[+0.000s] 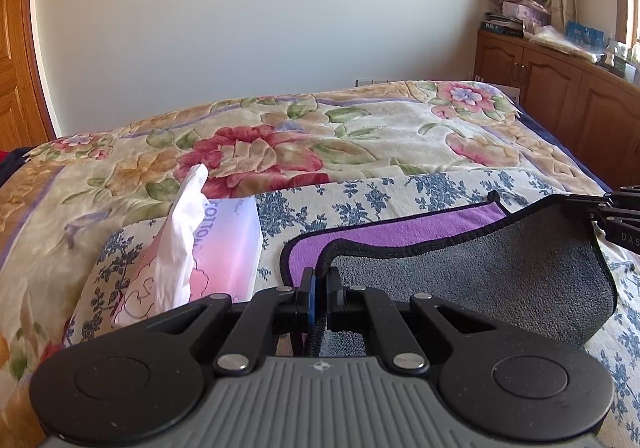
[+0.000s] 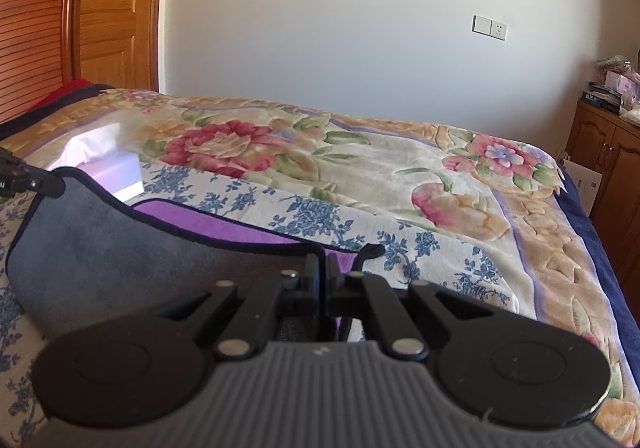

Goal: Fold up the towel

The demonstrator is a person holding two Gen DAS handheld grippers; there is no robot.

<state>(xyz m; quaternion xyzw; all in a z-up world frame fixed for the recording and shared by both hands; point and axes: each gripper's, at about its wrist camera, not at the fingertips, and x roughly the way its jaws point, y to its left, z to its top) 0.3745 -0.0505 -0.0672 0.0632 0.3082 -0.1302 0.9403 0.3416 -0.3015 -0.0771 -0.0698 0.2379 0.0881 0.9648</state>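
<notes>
Left wrist view: the left gripper point(image 1: 319, 290) is clenched on one corner of the towel point(image 1: 472, 272). The right gripper point(image 2: 323, 275) is clenched on the other corner. Lifted between them, the towel's near edge shows its grey side, with its purple side flat on the bed point(image 1: 360, 116), near the front edge. Its long axis runs gripper to gripper. A tissue pack point(image 1: 224, 244) lies beside the towel's left end.

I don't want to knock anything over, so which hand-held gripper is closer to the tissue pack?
Left. The left hand-held gripper grips the towel beside the tissue pack; the right hand-held gripper holds the far corner.
</notes>
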